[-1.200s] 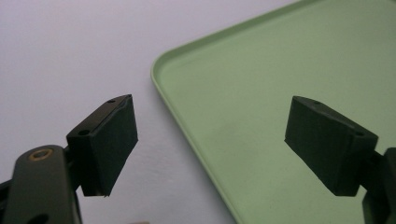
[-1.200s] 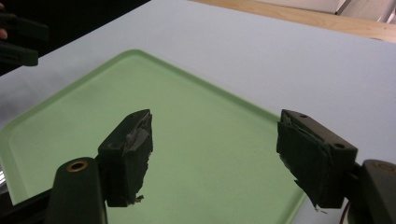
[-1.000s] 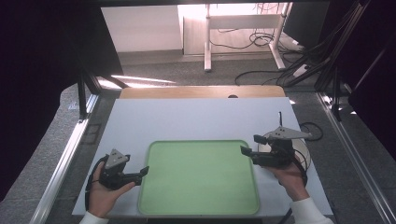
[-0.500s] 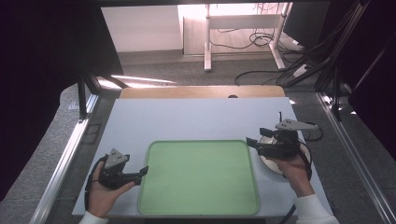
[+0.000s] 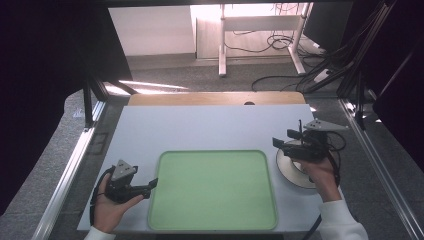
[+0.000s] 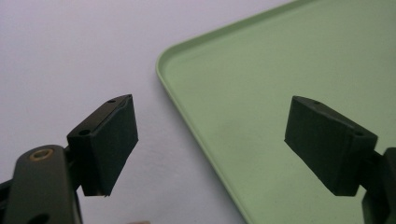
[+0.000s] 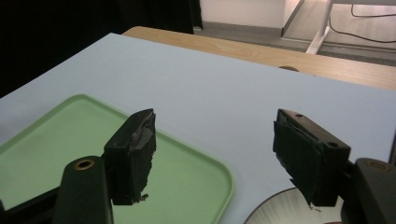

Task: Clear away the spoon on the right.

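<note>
High view, item one: a rectangular pale green plastic tray (image 5: 215,192) with rounded corners, lying flat on my white-topped table (image 5: 200,127), at the near middle. Nothing lies in it.

Item two: a round white plate (image 5: 292,172), flat on the table just beside the tray's right edge. I cannot tell whether plate and tray touch.

Item three: my left hand-held gripper (image 5: 150,186), resting low at the tray's left rim, jaws pointing toward the tray. In the left gripper view its jaws stand wide apart with nothing between them; one hangs over the bare table, the other over the tray's floor, and the tray's rounded corner (image 6: 163,60) lies ahead of the gap.

Item four: my right hand-held gripper (image 5: 278,144), held above the plate's far-left part. In the right gripper view its jaws are spread and empty, with the tray's corner (image 7: 224,179) below on the left and the plate's edge (image 7: 280,210) below on the right.
</note>
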